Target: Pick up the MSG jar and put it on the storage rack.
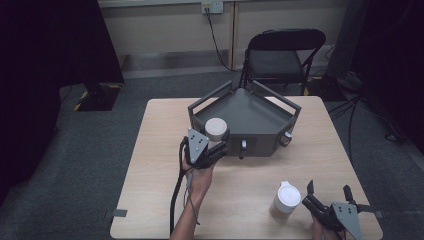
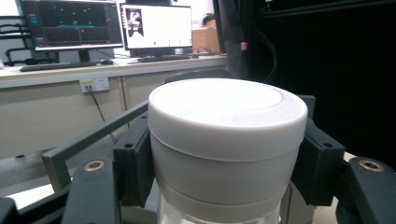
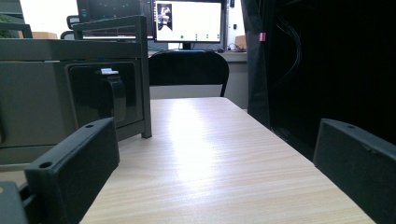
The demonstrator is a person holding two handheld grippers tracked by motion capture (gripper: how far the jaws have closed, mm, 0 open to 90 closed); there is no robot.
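Jar [image 1: 216,129] with white lid clamped between the black pads [image 2: 133,161] of the left gripper [image 1: 214,150], held clear of the table [image 1: 160,150] at the front left corner of the grey tray unit [image 1: 250,112], lid level with its rim. Pickup judged done; placement on the tray deck judged outstanding. Second white-lidded jar [image 1: 285,200] upright on the table near the front edge, untouched, just left of the right gripper [image 1: 327,192]. Right jaws spread wide, nothing between them, low over the tabletop.
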